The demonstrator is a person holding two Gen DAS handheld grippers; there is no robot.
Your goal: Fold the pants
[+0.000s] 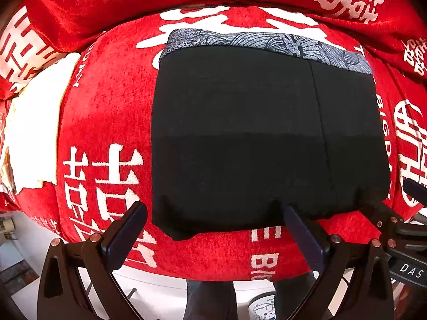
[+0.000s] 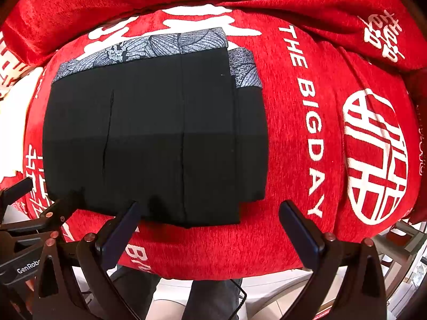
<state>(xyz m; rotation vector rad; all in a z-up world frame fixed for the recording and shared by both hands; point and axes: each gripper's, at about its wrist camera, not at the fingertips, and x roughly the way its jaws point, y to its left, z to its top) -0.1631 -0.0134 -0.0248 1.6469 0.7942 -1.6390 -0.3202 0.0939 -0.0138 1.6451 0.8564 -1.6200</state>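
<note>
Left wrist view: black pants point(image 1: 240, 138) folded into a squarish block, lying flat on a red cloth point(image 1: 106, 112) printed with white characters and lettering. Grey patterned waistband point(image 1: 253, 41) along the far edge of the block. A straight seam down the right part of the black fabric. Left gripper point(image 1: 213, 213) at the near edge of the pants, jaws spread wide and holding nothing; left finger over bare red cloth just beside the block's near left corner, right finger tip touching or just at the near hem, cannot tell which. Second gripper's black frame at the lower right, its tip at the near right corner of the pants. White patch point(image 1: 34, 133) on the left of the cloth. Below the cloth edge, a person's legs point(image 1: 210, 298) in dark trousers.

Right wrist view: same pants point(image 2: 149, 138) left of centre on the red cloth point(image 2: 293, 133), waistband point(image 2: 149, 48) at the far side, a second layer with its own patterned band stepping out on the right. Words "THE BIG DAY" beside the block to the right. Right gripper point(image 2: 210, 210) with jaws wide apart, empty; left finger tip at the near hem, right finger over bare cloth, well clear of the fabric. Left gripper point(image 2: 48, 208) at the lower left, tips at the near left corner.
</note>
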